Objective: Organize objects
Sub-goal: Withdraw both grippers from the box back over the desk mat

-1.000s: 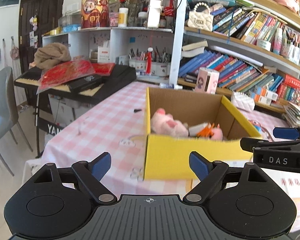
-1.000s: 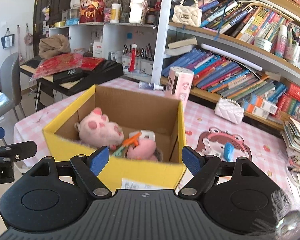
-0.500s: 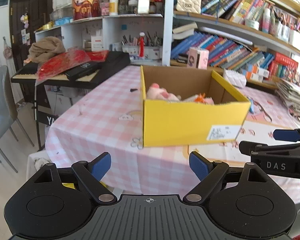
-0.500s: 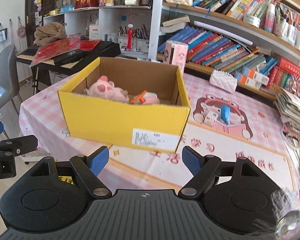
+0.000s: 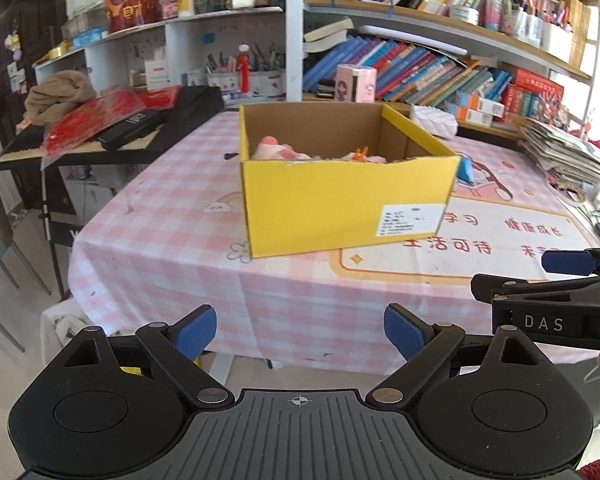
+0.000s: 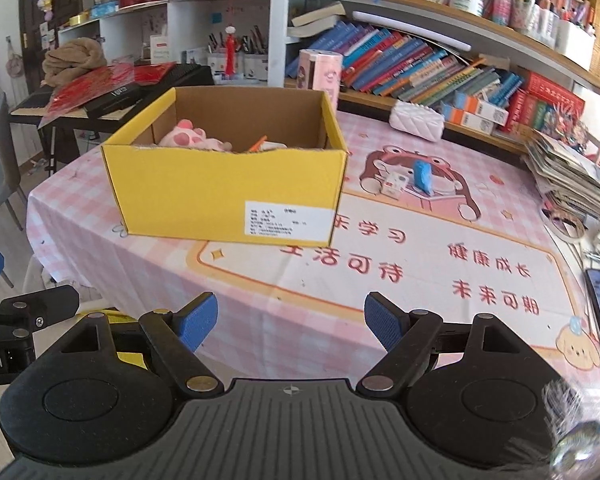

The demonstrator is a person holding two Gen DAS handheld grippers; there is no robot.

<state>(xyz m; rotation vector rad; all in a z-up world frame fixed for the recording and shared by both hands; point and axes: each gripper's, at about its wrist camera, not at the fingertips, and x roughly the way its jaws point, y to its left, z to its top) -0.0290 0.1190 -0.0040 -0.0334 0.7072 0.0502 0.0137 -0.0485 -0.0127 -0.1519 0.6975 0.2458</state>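
Two hand-held grippers, both empty. Left gripper (image 5: 299, 330) jaws spread wide, having just opened further; right gripper (image 6: 288, 322) jaws also apart. Open yellow cardboard box (image 6: 228, 184) sits on pink checked tablecloth (image 5: 160, 240), well ahead of both, pink plush toy (image 6: 192, 140) inside.
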